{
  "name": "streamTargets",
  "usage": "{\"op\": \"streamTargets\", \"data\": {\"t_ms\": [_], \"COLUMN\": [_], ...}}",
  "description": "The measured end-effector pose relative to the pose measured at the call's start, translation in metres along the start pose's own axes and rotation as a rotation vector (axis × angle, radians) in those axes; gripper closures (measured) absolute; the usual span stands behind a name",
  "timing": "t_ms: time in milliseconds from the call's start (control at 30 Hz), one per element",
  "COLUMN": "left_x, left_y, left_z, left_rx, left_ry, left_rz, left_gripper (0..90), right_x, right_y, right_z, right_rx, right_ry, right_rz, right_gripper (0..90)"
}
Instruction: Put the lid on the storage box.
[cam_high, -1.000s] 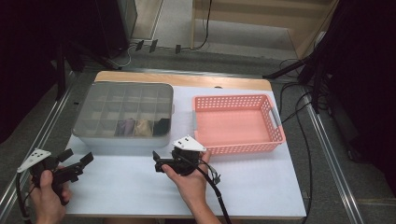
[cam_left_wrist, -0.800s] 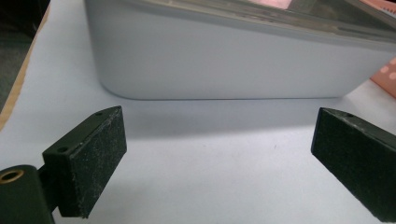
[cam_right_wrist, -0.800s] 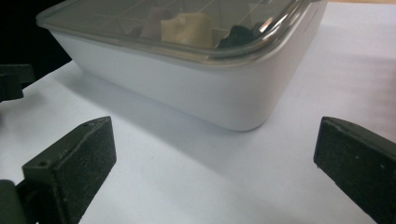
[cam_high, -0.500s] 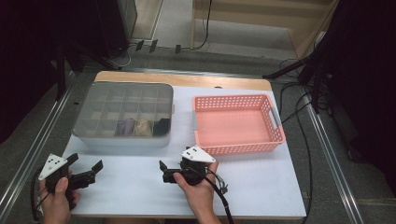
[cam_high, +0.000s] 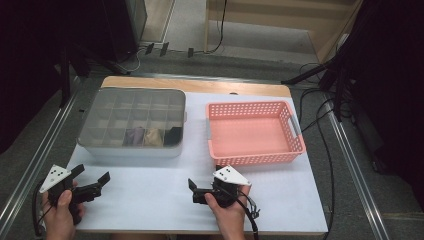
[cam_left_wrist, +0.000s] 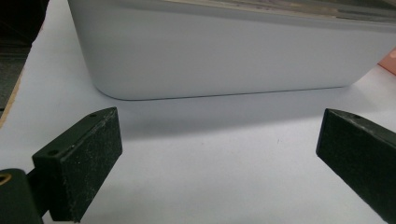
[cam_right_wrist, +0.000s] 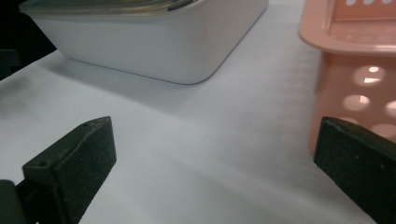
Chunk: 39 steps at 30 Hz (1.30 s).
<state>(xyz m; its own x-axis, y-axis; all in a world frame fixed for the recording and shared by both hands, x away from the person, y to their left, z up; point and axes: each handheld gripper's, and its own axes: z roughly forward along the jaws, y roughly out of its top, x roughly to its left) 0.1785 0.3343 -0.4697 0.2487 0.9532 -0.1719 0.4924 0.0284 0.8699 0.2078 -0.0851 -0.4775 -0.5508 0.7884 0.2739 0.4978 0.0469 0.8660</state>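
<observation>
While the white tabletop (cam_high: 150, 200) lies smooth and matte, a rounded white plastic box (cam_high: 132, 145) with a smoky translucent lid sits at its back left, divided into square compartments; a few near cells seem to hold small dark and tan things, too blurred to name. Beside it stands a pink perforated basket (cam_high: 252, 157). The left gripper (cam_high: 92, 182) has just been opening, its fingers (cam_left_wrist: 88, 154) spread wide on nothing, near the box's front wall. The right gripper (cam_high: 194, 192) also gapes, holding nothing.
</observation>
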Motion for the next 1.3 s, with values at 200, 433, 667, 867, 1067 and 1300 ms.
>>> {"op": "streamTargets", "data": {"t_ms": [200,433,667,867,1067,1300], "left_x": [0.001,0.001,0.001,0.001,0.001,0.001], "left_y": [0.0,0.0,0.0,0.0,0.0,0.0], "left_z": [0.0,0.0,0.0,0.0,0.0,0.0], "left_rx": [0.004,0.005,0.004,0.004,0.003,0.002], "left_ry": [-0.001,-0.005,-0.007,-0.005,-0.005,-0.005], "left_rz": [0.0,-0.001,-0.004,0.0,-0.001,0.0], "left_gripper": [0.8,0.8,0.8,0.8,0.9,0.8], "right_x": [-0.013,-0.034,-0.054,-0.072,-0.093,-0.117], "right_y": [-0.004,-0.009,-0.011,-0.011,-0.013,-0.017], "right_z": [-0.014,-0.033,-0.05,-0.064,-0.079,-0.099], "right_rx": [-0.002,-0.018,-0.026,-0.038,-0.054,-0.062], "right_ry": [-0.027,-0.061,-0.098,-0.146,-0.192,-0.246], "right_rz": [0.001,0.016,0.02,0.021,0.031,0.043], "right_gripper": [0.0,0.0,0.0,0.0,0.0,0.0]}}
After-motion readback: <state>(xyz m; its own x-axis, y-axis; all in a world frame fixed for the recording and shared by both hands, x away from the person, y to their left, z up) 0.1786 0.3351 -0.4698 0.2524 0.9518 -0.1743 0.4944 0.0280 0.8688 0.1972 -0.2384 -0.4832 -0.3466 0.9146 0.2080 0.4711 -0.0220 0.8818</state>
